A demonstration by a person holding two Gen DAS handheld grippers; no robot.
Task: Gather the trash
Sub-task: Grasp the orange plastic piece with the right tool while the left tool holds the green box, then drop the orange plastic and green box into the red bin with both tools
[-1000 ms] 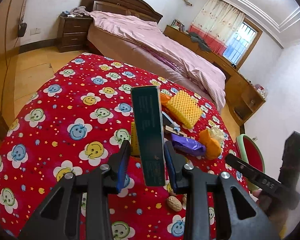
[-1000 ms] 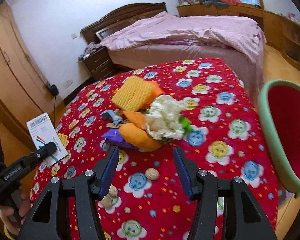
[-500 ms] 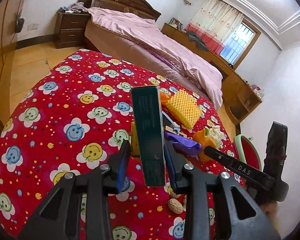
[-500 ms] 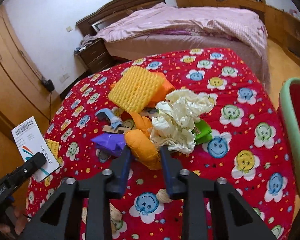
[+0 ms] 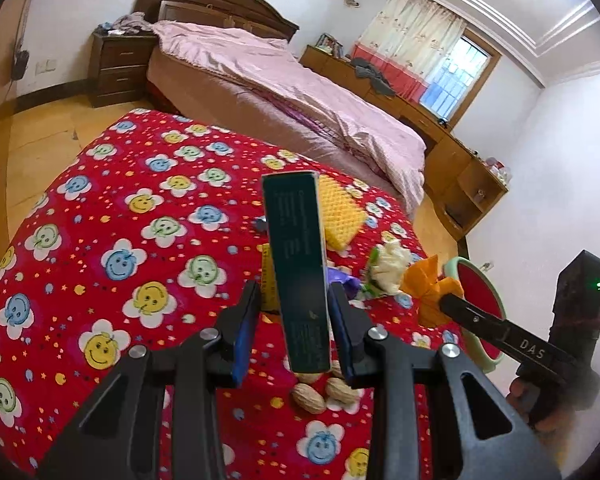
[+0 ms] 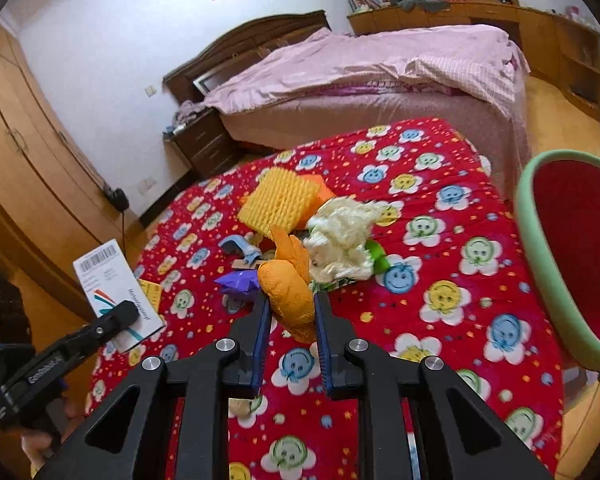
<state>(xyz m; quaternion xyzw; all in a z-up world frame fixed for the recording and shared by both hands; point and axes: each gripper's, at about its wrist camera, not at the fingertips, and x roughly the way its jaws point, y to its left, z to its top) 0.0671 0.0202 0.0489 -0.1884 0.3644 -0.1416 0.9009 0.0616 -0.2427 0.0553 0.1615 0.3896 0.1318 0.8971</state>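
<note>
My left gripper (image 5: 294, 312) is shut on a dark green carton (image 5: 298, 264) and holds it upright above the red flowered tablecloth (image 5: 120, 240); its white barcoded face shows in the right wrist view (image 6: 114, 292). My right gripper (image 6: 288, 308) is shut on an orange wrapper (image 6: 290, 292), lifted off the table; it also shows in the left wrist view (image 5: 432, 284). On the cloth lie a yellow foam net (image 6: 278, 200), a crumpled white tissue (image 6: 340, 240), a purple wrapper (image 6: 238, 282) and peanuts (image 5: 324, 392).
A red bin with a green rim (image 6: 572, 256) stands past the table's right edge. A bed with a pink cover (image 6: 360, 72) stands beyond the table. A blue scrap (image 6: 238, 246) and a yellow card (image 6: 150, 292) lie on the cloth.
My right gripper moved in, shut on the orange wrapper and lifted it off the pile. My left gripper kept hold of the carton and shifted slightly.
</note>
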